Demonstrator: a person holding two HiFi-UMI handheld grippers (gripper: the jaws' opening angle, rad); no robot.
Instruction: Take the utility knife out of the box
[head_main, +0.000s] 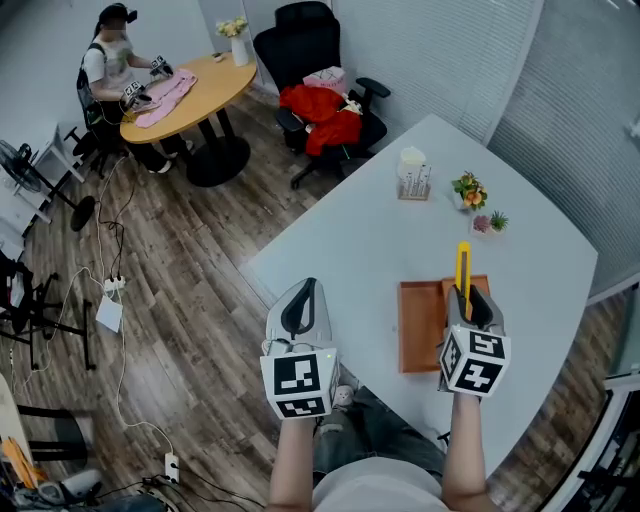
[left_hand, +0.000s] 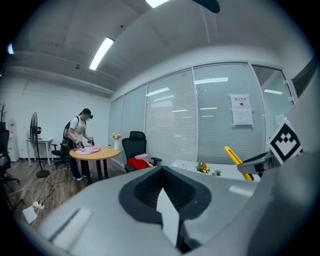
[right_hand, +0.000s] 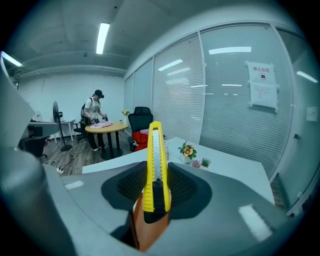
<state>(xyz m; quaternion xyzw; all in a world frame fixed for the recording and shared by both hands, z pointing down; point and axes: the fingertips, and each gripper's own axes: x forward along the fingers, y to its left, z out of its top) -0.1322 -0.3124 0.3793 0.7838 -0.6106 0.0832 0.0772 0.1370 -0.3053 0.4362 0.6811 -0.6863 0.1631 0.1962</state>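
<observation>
My right gripper (head_main: 466, 297) is shut on the yellow utility knife (head_main: 463, 266), whose long body sticks out forward past the jaws. It hangs above the open brown box (head_main: 422, 327), which lies on the white table (head_main: 350, 250). In the right gripper view the knife (right_hand: 155, 167) stands between the dark pads (right_hand: 181, 187), with the box (right_hand: 149, 231) below. My left gripper (head_main: 302, 303) is off the table's left edge, jaws together with nothing in them. From the left gripper view the knife (left_hand: 233, 159) shows at the right.
At the table's far side stand a white holder (head_main: 413, 175) and two small plants (head_main: 468, 190) (head_main: 497, 221). Beyond are a black chair with red cloth (head_main: 322, 115), a round wooden table (head_main: 190, 95) with a seated person (head_main: 112, 60), and cables on the floor.
</observation>
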